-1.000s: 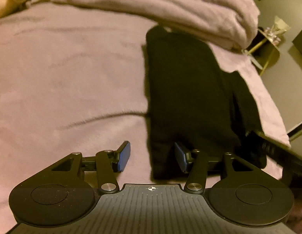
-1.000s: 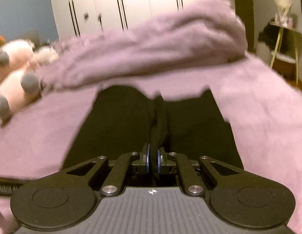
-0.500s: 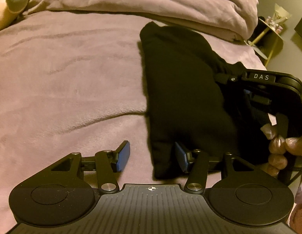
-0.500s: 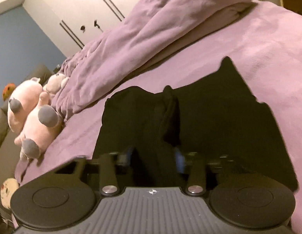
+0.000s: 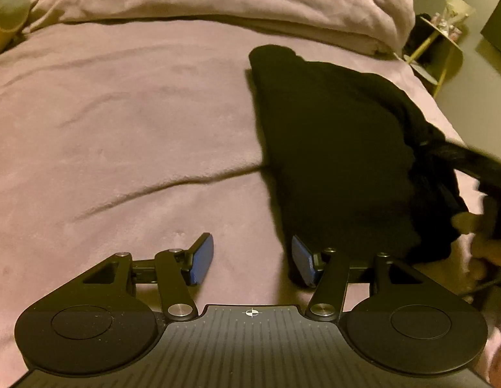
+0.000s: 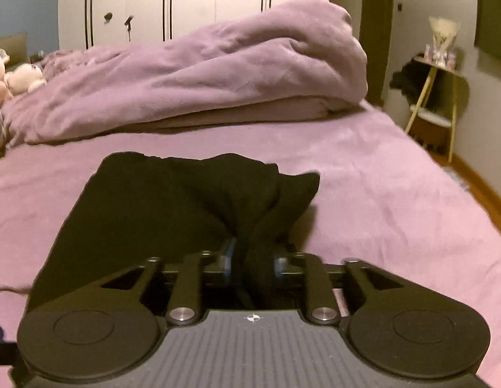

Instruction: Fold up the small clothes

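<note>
Across the purple bedsheet the bed is mostly bare, with a rumpled duvet heaped along its far side so the near part serves as a folding surface. On that sheet lies the black garment, flat over most of its area, with one bunched fold rising toward the right gripper. That gripper points nearly level along the bed; its jaws have just been opening, and the gathered fold sits between the blue pads, seemingly no longer pinched. Just beside the garment's near corner, the left gripper tilts down at the sheet with its fingers spread apart and empty, probably waiting to pin or take that corner.
</note>
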{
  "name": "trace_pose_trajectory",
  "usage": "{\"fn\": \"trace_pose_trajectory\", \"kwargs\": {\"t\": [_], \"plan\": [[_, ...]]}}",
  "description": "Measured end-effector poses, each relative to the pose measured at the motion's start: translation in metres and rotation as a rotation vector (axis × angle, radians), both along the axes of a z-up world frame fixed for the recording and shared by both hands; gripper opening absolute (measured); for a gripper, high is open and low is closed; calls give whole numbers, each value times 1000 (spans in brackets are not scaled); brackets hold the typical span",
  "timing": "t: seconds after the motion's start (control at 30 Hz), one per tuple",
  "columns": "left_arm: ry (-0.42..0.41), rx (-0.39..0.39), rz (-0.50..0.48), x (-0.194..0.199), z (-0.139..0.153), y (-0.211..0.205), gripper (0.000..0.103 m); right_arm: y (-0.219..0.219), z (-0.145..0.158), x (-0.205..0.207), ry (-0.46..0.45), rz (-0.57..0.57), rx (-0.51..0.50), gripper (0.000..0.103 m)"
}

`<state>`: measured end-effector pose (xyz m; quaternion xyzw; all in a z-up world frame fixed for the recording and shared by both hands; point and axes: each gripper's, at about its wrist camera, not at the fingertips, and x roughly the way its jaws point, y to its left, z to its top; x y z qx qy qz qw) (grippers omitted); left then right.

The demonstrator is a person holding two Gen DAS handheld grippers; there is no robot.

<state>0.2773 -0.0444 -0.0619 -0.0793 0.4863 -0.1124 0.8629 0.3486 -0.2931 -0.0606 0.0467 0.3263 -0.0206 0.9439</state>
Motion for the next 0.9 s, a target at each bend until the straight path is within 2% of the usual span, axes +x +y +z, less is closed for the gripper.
{"fn": "trace_pose_trajectory", "kwargs": {"t": [0.03, 0.07, 0.17, 0.27, 0.4, 0.5, 0.57, 0.7, 0.73, 0.77, 0.8, 0.9], "plan": [[3, -8, 5, -1, 1, 2, 60, 0, 0, 0, 0, 0, 0, 47], [6, -24, 12, -2, 2, 5, 60, -8, 6, -8, -12, -16, 60, 52], [4, -53, 27, -9, 4, 7, 60, -36, 12, -47, -32, -8, 240, 53], [-8, -71, 21, -17, 7, 3, 60, -48, 0, -84, 16, -20, 323, 53], [31, -107, 1, -20, 4, -6, 60, -42, -7, -110, 6, 12, 279, 53], [39, -114, -5, -21, 5, -13, 60, -41, -6, -99, 28, 5, 262, 53], [33, -116, -13, -21, 7, -16, 60, -43, -7, -93, 56, -50, 236, 51], [32, -101, -26, -19, 6, -22, 60, -49, -8, -100, 46, -18, 314, 51], [36, -97, -25, -19, 5, -23, 60, -46, -9, -102, 47, -1, 295, 44], [38, -93, -27, -17, 4, -25, 60, -44, -10, -104, 42, 10, 264, 26], [40, -88, -29, -16, 4, -26, 60, -42, -10, -105, 39, 14, 227, 18], [31, -63, -33, -14, 3, -29, 60, -46, -7, -105, 35, 28, 224, 11]]}}
